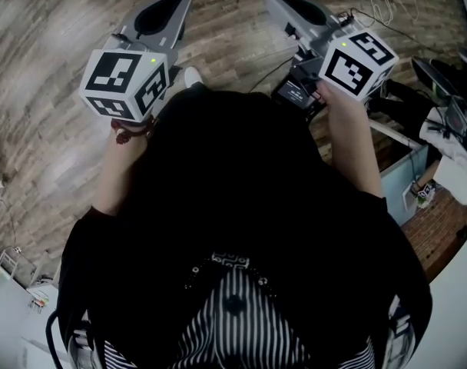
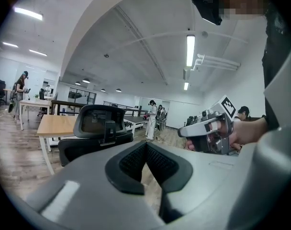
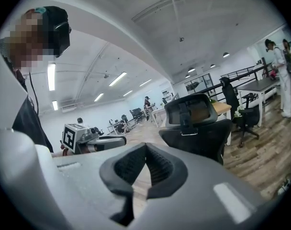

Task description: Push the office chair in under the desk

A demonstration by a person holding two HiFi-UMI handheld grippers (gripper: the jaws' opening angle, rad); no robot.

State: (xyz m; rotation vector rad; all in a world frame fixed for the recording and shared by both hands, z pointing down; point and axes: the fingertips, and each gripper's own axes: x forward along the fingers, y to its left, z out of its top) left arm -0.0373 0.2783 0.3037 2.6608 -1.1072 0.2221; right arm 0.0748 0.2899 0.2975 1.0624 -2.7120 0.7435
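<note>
A black office chair with a headrest stands ahead of me, its back towards both grippers; it also shows in the right gripper view. Behind it is a light wooden desk, whose top edge shows past the chair in the right gripper view. My left gripper is shut and holds nothing. My right gripper is shut and empty too. In the head view, the left gripper and the right gripper are held side by side in front of my chest, short of the chair.
A black box with cables lies on the wooden floor below the right gripper. A pale blue box stands at the right. Further desks, chairs and standing people fill the office beyond.
</note>
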